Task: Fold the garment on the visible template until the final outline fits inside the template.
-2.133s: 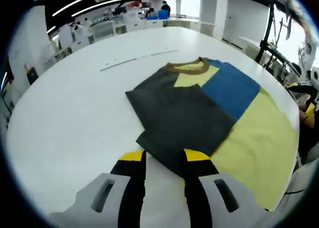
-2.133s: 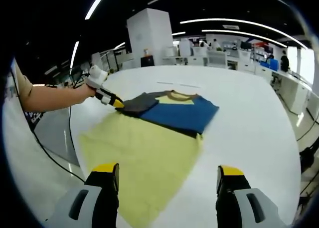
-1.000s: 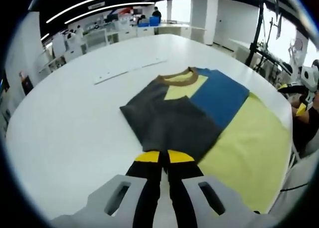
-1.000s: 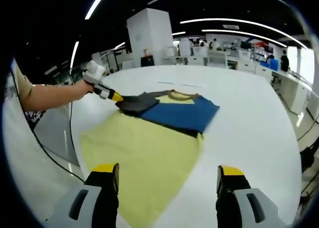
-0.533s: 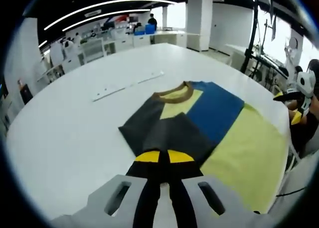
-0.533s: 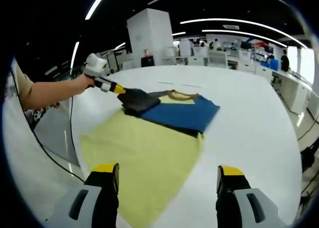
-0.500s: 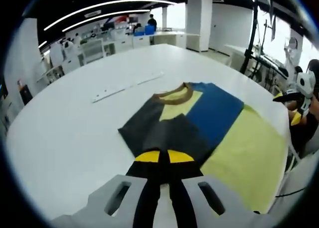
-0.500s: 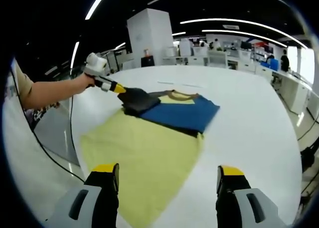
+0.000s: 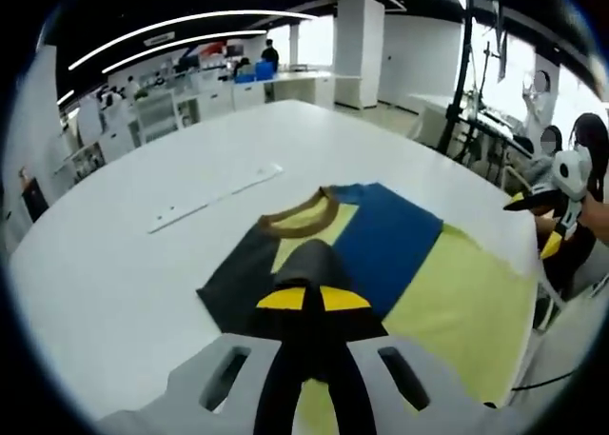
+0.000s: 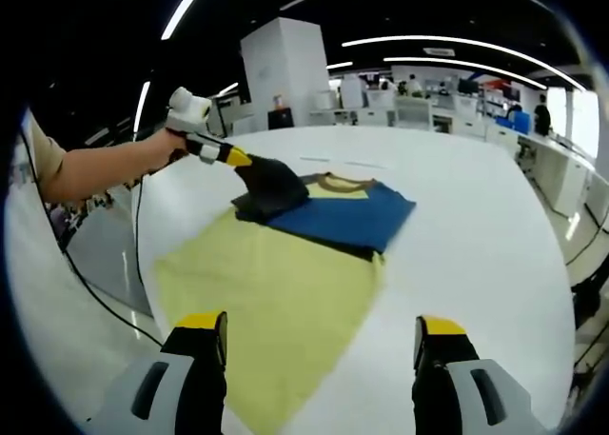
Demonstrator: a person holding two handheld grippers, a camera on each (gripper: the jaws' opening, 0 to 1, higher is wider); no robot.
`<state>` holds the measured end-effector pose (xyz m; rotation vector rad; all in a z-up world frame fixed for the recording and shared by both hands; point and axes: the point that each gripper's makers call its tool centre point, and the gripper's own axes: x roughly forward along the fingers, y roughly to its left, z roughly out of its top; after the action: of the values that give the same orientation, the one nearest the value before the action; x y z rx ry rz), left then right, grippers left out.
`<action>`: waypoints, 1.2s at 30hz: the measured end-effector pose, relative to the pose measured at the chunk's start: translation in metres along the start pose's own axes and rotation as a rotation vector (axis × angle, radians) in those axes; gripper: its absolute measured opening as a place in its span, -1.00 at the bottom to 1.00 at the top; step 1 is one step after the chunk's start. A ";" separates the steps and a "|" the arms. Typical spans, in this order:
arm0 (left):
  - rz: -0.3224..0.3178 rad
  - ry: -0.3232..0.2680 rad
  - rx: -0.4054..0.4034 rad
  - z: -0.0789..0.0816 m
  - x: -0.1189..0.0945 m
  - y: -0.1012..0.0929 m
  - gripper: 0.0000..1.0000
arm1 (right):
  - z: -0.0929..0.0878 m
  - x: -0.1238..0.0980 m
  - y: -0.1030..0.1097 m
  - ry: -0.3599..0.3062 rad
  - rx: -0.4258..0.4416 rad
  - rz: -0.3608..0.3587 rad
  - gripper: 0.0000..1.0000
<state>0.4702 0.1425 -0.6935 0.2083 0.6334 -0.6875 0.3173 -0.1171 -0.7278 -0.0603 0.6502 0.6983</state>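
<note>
- The worktop [image 10: 476,216] is a wide white round surface; in the left gripper view its bare part [image 9: 114,264] runs from 8 to 12 o'clock.
- The template [image 10: 276,302] is a pale yellow sheet lying flat on the worktop. In the right gripper view it spreads from the centre toward 7 o'clock; in the left gripper view [image 9: 457,292] it lies at 3 to 5 o'clock, reaching the worktop's near edge.
- The garment [image 10: 343,211] is a shirt with blue, yellow and dark grey panels and a brown collar. It lies partly on the template's far end and partly on the bare worktop, just above centre in the right gripper view. In the left gripper view [image 9: 381,249] it sits at the centre, collar toward 12 o'clock.
- The grey flap [image 10: 271,186] of the garment is lifted off the rest and curls over it, at 11 o'clock of centre in the right gripper view.
- The left gripper [image 9: 303,300] has its yellow-tipped jaws pressed together on that grey flap [image 9: 309,264]. In the right gripper view it [image 10: 238,159] comes in from 10 o'clock, held by a person's hand [image 10: 171,145].
- The right gripper [image 10: 319,326] hangs over the template's near end with its jaws spread wide and nothing between them. In the left gripper view it [image 9: 547,221] shows at 3 o'clock, beside the worktop edge.
- A thin white strip [image 9: 214,199] lies on the worktop beyond the garment, at 11 o'clock in the left gripper view.
</note>
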 end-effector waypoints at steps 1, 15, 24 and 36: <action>-0.006 -0.003 0.002 0.004 0.001 -0.003 -0.99 | 0.000 0.000 0.000 0.000 0.000 0.001 0.59; -0.057 -0.035 0.026 0.043 0.017 -0.025 -0.99 | -0.007 -0.002 -0.002 0.000 0.011 -0.001 0.59; -0.080 -0.039 0.042 0.061 0.033 -0.038 -0.99 | -0.011 -0.006 -0.006 -0.002 0.020 -0.006 0.58; -0.105 -0.028 0.031 0.070 0.051 -0.054 -1.00 | -0.011 -0.009 -0.008 -0.008 0.023 -0.003 0.58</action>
<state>0.4987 0.0480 -0.6670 0.1945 0.6101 -0.8002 0.3110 -0.1311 -0.7327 -0.0371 0.6502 0.6876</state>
